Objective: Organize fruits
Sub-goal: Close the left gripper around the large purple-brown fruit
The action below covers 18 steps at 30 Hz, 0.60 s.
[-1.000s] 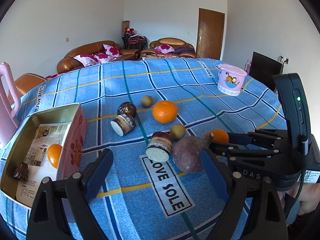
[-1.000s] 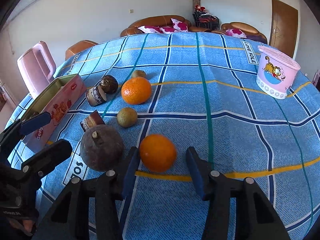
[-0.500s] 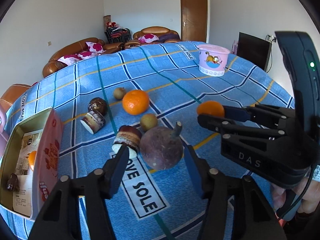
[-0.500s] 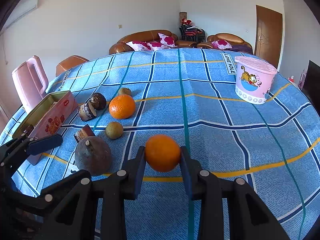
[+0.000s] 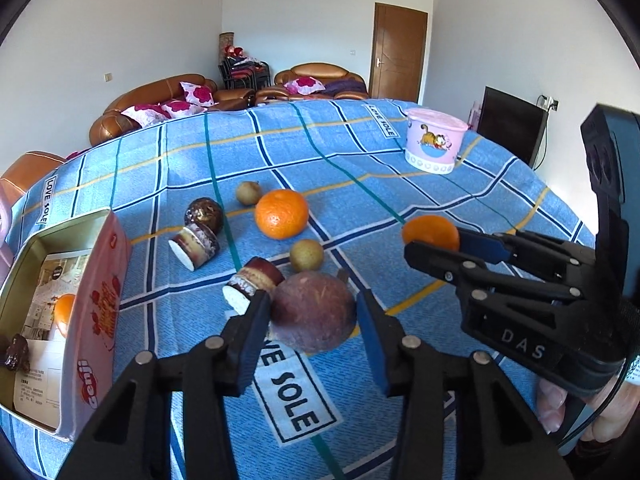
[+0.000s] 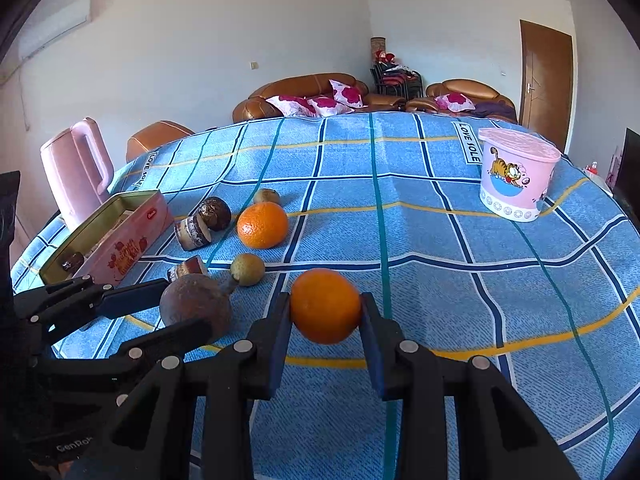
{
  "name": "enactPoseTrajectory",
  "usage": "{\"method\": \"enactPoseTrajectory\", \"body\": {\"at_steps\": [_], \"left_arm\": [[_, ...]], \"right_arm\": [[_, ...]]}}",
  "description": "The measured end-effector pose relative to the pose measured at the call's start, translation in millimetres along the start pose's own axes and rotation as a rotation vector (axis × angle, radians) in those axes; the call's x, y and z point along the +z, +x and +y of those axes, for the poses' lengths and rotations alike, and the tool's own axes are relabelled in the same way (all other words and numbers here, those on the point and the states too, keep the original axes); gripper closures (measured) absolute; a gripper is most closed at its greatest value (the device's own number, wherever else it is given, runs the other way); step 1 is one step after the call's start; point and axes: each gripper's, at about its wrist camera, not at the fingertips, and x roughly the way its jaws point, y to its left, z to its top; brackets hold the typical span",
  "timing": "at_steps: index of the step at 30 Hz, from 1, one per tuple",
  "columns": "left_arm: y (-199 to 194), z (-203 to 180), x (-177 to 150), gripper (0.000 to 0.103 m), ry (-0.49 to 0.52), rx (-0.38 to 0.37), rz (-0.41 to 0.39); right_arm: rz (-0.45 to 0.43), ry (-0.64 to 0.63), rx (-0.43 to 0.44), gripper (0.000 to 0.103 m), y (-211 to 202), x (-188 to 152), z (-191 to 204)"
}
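Both grippers grasp fruit above the checked tablecloth (image 6: pixel 460 248). Furthest left, the open pink tin (image 5: pixel 98 320) already has a small orange (image 5: pixel 64 314) inside. Next, the left gripper (image 5: pixel 314 318) is clenched on the brown-purple round fruit (image 5: pixel 314 316), whose stem points away from the camera. Behind it lie two cut cylinders, a dark ball, two small greenish fruits and a large orange (image 5: pixel 282 214). Right of these, the right gripper (image 6: pixel 325 312) pinches a smaller orange (image 6: pixel 325 306). Both fruits are round and held only at their sides, so I judge either could roll free during a tilt, or the grippers could collide heading toward the tin.
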Motion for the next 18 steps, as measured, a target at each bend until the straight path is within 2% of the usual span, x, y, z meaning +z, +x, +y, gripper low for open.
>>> {"method": "enactPoseTrajectory", "body": {"at_steps": [6,18], "left_arm": [[-6,8,1,0.059,-0.039,0.002,-0.036],[-14,6,0,0.059,-0.029,0.009,-0.078]], "right_arm": [[-0.043,-0.016,0.024,0.068,-7,-1,3],[-0.078,-0.028,0.028,0.068,-13,-2,5]]}}
